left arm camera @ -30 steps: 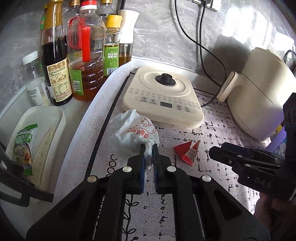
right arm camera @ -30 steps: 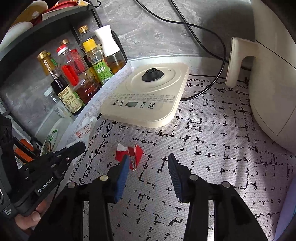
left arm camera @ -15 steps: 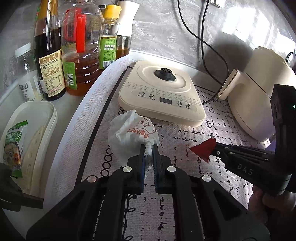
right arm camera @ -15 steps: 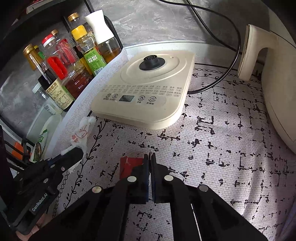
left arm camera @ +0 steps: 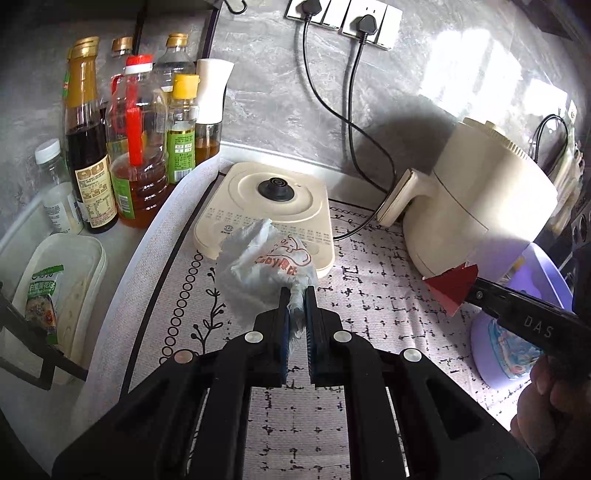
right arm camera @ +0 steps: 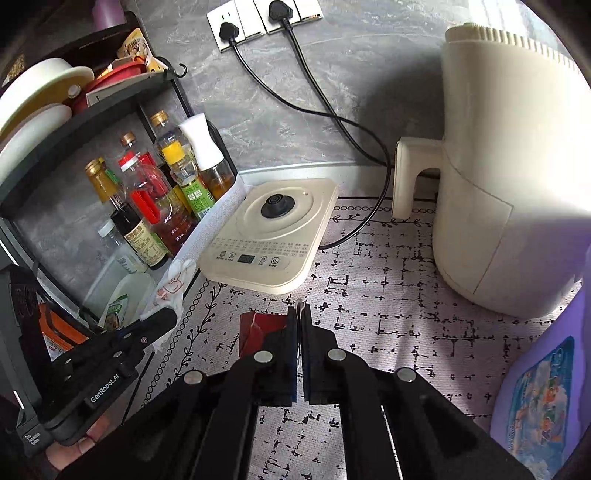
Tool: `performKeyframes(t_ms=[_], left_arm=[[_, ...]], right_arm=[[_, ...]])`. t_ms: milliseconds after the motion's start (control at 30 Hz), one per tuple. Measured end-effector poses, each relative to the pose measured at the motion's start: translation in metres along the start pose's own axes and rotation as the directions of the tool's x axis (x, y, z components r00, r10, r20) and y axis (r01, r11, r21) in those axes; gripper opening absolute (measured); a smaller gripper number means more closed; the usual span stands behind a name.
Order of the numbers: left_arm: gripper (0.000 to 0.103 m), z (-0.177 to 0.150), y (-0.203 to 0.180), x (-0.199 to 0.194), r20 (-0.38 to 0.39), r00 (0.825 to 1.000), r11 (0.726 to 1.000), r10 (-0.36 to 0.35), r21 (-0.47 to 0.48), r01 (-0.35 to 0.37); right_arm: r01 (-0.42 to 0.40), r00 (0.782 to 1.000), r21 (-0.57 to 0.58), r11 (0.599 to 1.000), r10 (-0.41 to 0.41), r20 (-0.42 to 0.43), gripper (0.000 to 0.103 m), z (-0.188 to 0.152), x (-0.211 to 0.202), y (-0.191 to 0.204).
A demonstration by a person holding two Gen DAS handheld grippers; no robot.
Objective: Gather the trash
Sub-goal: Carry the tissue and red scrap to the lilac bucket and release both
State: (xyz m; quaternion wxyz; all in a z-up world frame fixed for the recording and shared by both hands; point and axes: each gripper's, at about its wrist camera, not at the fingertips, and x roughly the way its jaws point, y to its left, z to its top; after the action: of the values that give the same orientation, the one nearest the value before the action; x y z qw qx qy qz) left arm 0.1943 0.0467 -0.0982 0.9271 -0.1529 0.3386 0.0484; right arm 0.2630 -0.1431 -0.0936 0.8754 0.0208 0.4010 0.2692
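Observation:
My left gripper [left arm camera: 296, 295] is shut on a crumpled white wrapper with red print [left arm camera: 266, 262] and holds it up above the patterned mat, in front of the induction cooker. The wrapper also shows in the right wrist view [right arm camera: 173, 284] at the tip of the left gripper [right arm camera: 162, 317]. My right gripper [right arm camera: 299, 312] is shut on a red folded wrapper [right arm camera: 258, 328], lifted off the mat. In the left wrist view the red wrapper [left arm camera: 452, 286] sticks out of the right gripper [left arm camera: 474, 291] at the right, near the air fryer.
A cream induction cooker [left arm camera: 266, 206] sits at the back of the mat [left arm camera: 369, 295]. A cream air fryer [left arm camera: 480, 206] stands at the right, a purple bin [right arm camera: 546, 387] beside it. Sauce bottles [left arm camera: 136, 147] and a white tray [left arm camera: 70, 295] fill the left rack. Cables run to wall sockets [left arm camera: 343, 14].
The right gripper closed on the red wrapper and lifted it off the mat. Both grippers rose and drew back, each with its wrapper.

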Motion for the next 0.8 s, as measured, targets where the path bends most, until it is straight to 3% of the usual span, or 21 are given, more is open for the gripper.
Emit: performKeyframes(t_ms=[433,800], left_arm=[[0.008,0.035,-0.080,-0.056,0.116,0.989,0.990,-0.093,0.113,0.080],[0.008,0.043,-0.135,-0.073,0.143,0.971,0.968,-0.194,0.186,0.166]], right_arm=[[0.068,0.973,0.040,0.997,-0.075,0.218,0.003,0.020,-0.134,-0.031],[0.160,0.937,0.107,0.981,-0.185,0.297,0.003,0.020,-0.199,-0.072]])
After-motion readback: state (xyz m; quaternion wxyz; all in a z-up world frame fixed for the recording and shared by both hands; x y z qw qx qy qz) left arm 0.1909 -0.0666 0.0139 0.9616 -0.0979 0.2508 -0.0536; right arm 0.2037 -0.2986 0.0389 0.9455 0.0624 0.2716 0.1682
